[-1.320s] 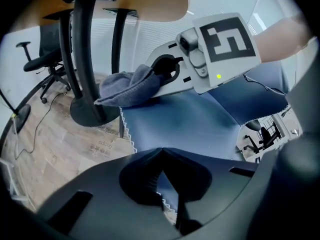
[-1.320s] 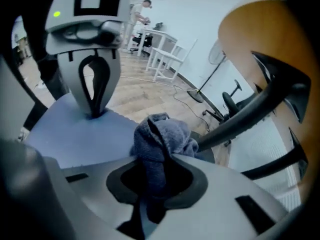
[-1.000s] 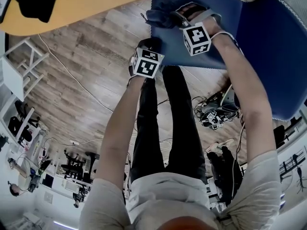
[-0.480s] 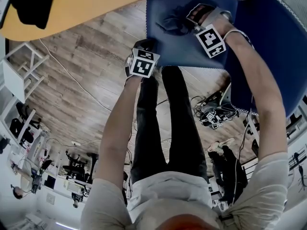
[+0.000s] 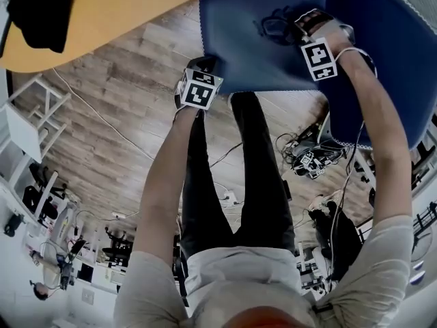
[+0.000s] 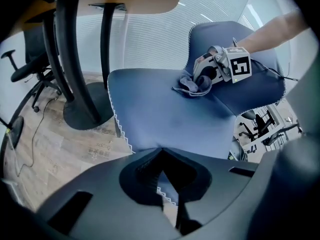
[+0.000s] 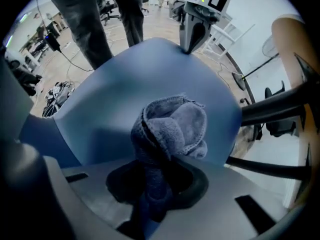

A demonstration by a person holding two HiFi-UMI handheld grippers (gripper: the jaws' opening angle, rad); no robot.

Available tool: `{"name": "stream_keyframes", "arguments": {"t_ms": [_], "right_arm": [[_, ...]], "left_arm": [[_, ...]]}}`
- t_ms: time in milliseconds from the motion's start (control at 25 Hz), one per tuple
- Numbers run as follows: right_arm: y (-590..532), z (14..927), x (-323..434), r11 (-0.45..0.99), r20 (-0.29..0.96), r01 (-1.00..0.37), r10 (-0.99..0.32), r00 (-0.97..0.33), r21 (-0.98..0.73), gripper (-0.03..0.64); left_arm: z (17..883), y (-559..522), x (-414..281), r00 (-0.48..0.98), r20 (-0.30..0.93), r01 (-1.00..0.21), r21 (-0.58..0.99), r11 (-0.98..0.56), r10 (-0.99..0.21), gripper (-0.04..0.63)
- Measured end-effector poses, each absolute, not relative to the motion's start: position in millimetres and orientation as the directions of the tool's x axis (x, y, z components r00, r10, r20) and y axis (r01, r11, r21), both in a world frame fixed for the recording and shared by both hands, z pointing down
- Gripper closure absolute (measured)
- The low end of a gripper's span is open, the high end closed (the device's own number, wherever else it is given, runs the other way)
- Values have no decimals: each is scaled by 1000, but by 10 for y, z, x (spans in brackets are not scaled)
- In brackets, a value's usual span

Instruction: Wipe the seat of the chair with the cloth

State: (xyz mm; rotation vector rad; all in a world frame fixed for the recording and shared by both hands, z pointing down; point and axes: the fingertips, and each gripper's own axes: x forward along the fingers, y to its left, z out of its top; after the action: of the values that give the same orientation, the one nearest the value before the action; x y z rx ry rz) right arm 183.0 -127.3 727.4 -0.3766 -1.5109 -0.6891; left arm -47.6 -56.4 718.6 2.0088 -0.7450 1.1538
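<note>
Pushed deeper, cloth (image 5: 273, 27) crosses blue seat (image 5: 235, 57) above wood floor (image 5: 116, 115).

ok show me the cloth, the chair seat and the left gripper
cloth (image 7: 175, 126): right gripper view, on its bunched grey folds.
chair seat (image 6: 160, 111): left gripper view, on bare blue upholstery near the middle.
left gripper (image 7: 189, 46): right gripper view, where its tips meet at the seat's far edge.

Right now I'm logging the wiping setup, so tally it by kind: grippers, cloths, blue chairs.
grippers: 2, the left gripper and the right gripper
cloth: 1
blue chair: 1
Total: 4
</note>
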Motion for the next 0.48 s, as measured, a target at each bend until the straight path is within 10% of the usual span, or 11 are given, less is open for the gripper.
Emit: {"name": "stream_keyframes", "arguments": {"t_ms": [480], "right_arm": [[-1139,7284,2251,958,960,177,-249,125,225,545]], "left_arm": [[7171,-533,-458,458,887,-659,291,-694,-63,568]]}}
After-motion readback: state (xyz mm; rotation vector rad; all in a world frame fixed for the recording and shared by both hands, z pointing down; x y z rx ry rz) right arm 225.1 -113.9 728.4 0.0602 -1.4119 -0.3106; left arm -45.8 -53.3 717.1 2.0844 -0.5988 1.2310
